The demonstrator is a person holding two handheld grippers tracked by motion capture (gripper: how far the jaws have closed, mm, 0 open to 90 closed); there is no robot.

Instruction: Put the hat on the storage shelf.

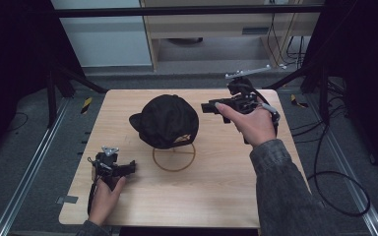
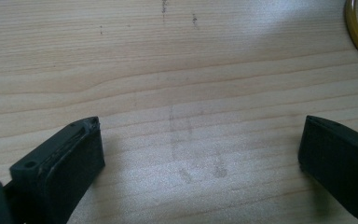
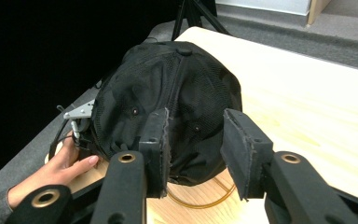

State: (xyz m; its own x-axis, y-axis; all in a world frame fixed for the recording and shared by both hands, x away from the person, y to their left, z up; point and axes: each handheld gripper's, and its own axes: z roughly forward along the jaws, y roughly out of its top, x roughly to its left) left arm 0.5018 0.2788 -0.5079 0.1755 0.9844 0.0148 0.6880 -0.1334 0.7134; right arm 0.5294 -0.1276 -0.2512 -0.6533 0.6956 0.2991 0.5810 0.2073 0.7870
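A black cap is seated on a stand with a yellow ring base, at the middle of the wooden table. No grasp on the cap is made yet, so the handling is judged not begun. The right gripper is held just beside the cap, at its right, jaws parted and aimed at the crown. The left gripper is rested on the table near the ring base, toward the person's side, jaws spread wide over bare wood.
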